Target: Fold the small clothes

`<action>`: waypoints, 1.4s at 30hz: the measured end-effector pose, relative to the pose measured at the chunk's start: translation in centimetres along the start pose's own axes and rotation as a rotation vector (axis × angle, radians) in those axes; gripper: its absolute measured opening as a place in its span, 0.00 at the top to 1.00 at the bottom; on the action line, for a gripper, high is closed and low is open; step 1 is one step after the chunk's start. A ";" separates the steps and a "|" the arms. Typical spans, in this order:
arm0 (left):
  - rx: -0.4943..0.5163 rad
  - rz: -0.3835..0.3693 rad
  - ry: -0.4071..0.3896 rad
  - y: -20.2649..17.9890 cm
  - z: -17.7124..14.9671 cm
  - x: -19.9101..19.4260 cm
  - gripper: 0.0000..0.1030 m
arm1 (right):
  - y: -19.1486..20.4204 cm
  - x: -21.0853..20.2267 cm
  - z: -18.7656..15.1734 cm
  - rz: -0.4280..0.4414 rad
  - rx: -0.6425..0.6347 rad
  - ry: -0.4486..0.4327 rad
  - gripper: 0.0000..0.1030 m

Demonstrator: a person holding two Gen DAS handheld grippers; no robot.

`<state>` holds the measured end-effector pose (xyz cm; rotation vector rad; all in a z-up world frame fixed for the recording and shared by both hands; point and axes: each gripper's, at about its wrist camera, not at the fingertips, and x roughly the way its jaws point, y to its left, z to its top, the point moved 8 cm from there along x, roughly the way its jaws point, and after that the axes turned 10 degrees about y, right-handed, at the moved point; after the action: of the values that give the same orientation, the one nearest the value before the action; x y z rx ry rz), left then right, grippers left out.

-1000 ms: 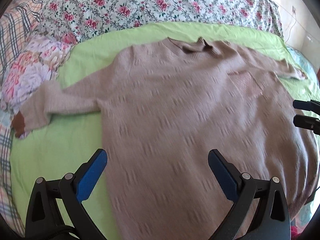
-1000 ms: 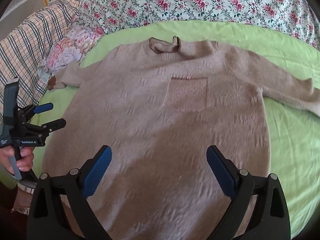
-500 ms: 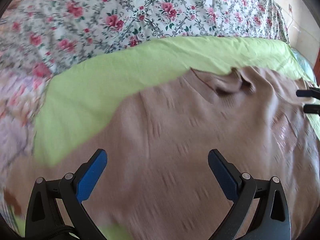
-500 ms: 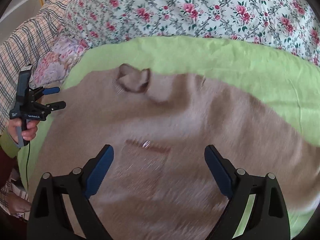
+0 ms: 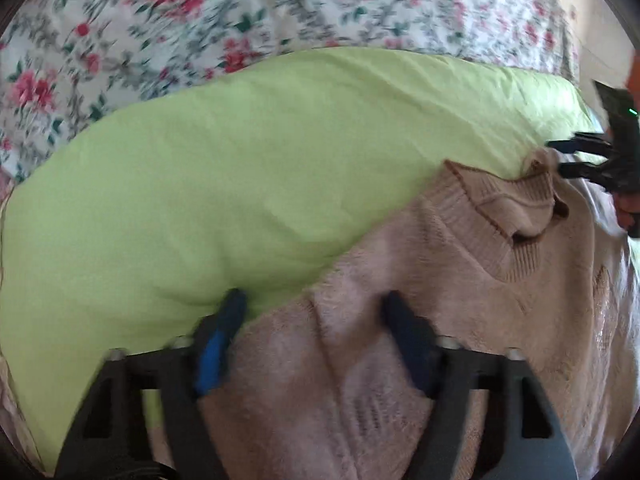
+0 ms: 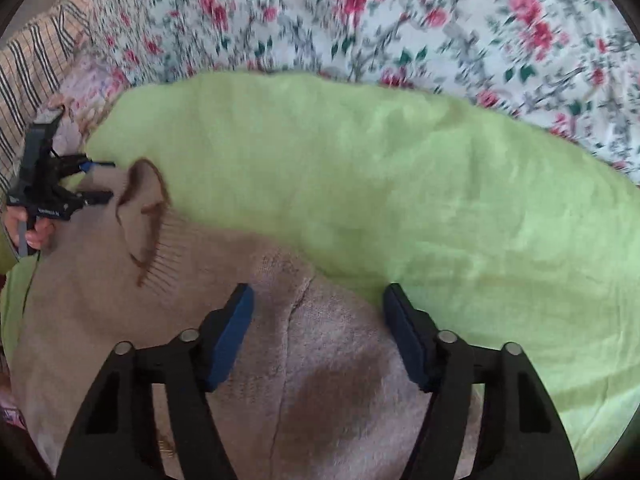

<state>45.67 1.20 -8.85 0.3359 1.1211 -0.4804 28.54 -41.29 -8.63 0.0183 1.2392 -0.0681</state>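
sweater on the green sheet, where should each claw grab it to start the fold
Take the sweater at its two shoulder seams, on either side of the ribbed collar, coming down from above. It lies flat on the green sheet, so only a pinched-up ridge of knit gives the pads purchase. The left claw and right claw have just been closing there.

The only lettering is a small white print on the side of the black handheld left gripper, seen at the left edge of the right wrist view; it is too small and blurred to read. The pinkish-beige knitted sweater, lime-green sheet and rose-patterned floral quilt carry no readable text.
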 end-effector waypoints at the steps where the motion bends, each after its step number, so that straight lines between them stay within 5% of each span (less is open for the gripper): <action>1: 0.018 0.001 -0.005 -0.4 -0.2 -0.1 0.69 | -0.1 0.1 -0.2 -0.015 0.003 -0.001 0.78; 2: 0.038 0.004 -0.013 -1.1 -0.3 -0.3 0.94 | -0.1 -0.1 -0.3 0.000 0.019 -0.004 0.88; 9: -0.016 0.210 -0.140 -1.6 0.5 -4.3 0.94 | -2.5 -5.8 0.6 -0.074 0.202 -0.193 0.93; 17: -0.127 0.306 -0.059 1.3 1.1 0.1 0.94 | -3.9 -1.2 0.0 -0.132 0.303 -0.127 0.93; 19: -0.137 0.314 -0.048 1.3 1.3 0.1 0.91 | -3.9 -1.8 0.1 -0.117 0.319 -0.129 0.86; 22: -0.177 0.306 -0.031 1.7 1.6 -1.4 0.73 | -4.2 -4.1 -0.4 -0.087 0.357 -0.149 0.62; 24: -0.214 0.293 -0.047 2.2 1.1 -3.5 0.59 | -4.1 -6.7 -1.4 -0.093 0.382 -0.182 0.61; 34: -0.275 0.185 -0.117 -3.6 -7.4 -11.3 0.43 | -11.3 -16.2 -20.4 -0.159 0.695 -0.236 0.52; 38: -0.296 0.122 -0.099 -7.4 -10.2 -10.6 0.42 | -16.2 -18.8 -29.2 -0.206 0.936 -0.262 0.49; 42: -0.335 0.066 -0.054 -9.8 -12.1 -9.6 0.42 | -20.9 -20.8 -34.6 -0.210 1.131 -0.336 0.49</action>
<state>27.82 0.67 -5.09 0.0664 1.1124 -0.2359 -12.13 -59.49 0.26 0.8234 0.7294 -0.9094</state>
